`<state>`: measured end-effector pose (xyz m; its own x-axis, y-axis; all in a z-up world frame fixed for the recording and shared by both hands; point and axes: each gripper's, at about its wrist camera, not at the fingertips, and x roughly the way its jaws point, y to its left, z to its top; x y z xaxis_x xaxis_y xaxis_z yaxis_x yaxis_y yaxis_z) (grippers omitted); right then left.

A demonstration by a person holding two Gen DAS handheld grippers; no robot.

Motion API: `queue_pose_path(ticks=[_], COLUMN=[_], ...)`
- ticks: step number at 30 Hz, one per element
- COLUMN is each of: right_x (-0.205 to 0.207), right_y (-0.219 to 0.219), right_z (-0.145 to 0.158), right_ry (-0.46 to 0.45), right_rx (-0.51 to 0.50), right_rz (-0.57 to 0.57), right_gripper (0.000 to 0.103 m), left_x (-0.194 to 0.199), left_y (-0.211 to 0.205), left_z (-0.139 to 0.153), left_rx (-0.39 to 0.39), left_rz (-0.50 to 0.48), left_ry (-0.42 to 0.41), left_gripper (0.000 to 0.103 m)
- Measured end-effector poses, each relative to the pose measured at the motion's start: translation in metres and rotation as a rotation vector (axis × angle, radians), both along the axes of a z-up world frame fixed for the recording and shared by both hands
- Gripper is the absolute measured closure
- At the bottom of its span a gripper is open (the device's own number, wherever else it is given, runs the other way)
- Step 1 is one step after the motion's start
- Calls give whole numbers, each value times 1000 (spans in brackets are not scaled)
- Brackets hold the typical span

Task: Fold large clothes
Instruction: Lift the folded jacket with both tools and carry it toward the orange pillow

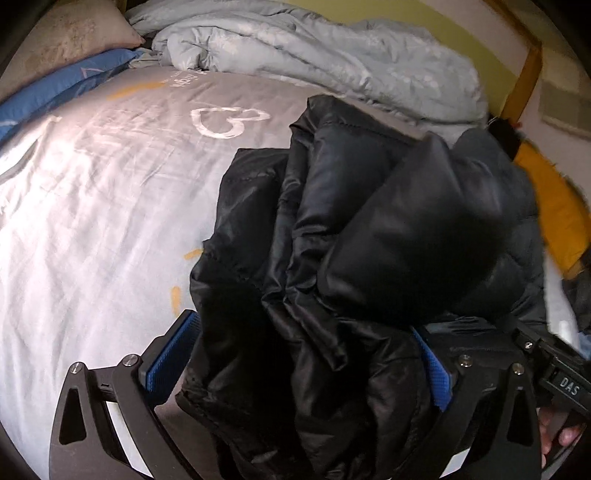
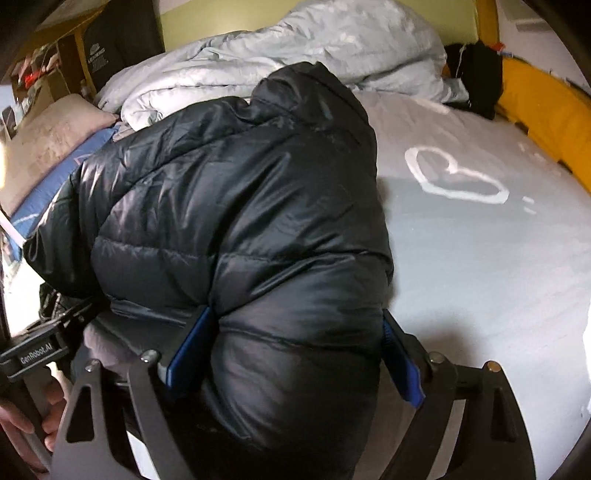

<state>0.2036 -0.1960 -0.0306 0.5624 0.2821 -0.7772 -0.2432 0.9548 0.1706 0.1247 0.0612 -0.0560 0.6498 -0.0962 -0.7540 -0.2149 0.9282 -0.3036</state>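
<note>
A black quilted puffer jacket (image 1: 369,229) is bunched up above the grey bed sheet (image 1: 92,206). My left gripper (image 1: 306,354) is shut on a thick wad of the jacket, its blue pads (image 1: 170,354) pressed on both sides. In the right wrist view the same jacket (image 2: 236,206) fills the middle. My right gripper (image 2: 295,347) is shut on a puffy fold of it, with the blue pads (image 2: 188,350) wide apart around the bulk. The other gripper (image 2: 37,354) shows at the far left of that view, next to the jacket.
A crumpled pale grey duvet (image 1: 314,55) lies along the far side of the bed. A beige pillow (image 1: 70,33) and a blue pillow (image 1: 55,92) sit at the head. A yellow padded rail (image 2: 543,110) runs along the far edge. The sheet (image 2: 498,258) has a white heart print.
</note>
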Motion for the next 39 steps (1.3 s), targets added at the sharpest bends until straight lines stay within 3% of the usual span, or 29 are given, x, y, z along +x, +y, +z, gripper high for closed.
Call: queue_pose_path(ticks=[4,7,12,13,14,16,18,20,24,28,34,39], right_x=[-2,2,13,17,18,14,4,-3,-8,-3,11,36], right_y=[-19,-37,-48,-45,-42,-38,-28,-19,-16,-41,-115,-205], right_z=[14,20,2,-8,-13,-9,7,23,56,88,131,151], right_ry=[-6,17,97,142,156,117,33,-26,-110,-165,-271,-355], right_rx=[106,197,328,373,392,382,306,253,176,157,107,79], right_rz=[27,12,-11,10,9,0,5,27,45,51,-14,-123], right_gripper=[25,26,26,26,26,39,53,58,60,60,60,60], left_x=[-2,0,7,7,7,6,5,2,5,21,75,134], left_y=[22,32,30,29,27,24,19,9,-6,-40,-128,-226], left_z=[-1,-4,-6,-5,-4,-1,10,27,57,96,137,161], left_rx=[-244,-357,-387,-378,-371,-427,-402,-313,-279,-215,-202,-169], left_rz=[-42,-54,-88,-84,-92,-125,-137,-166,-194,-265,-355,-454], left_ry=[-23,-18,6,4,-8,-28,-52,-89,-139,-201,-260,-295], left_gripper=[5,5,1,7,25,47,59,66,67,67,67,67])
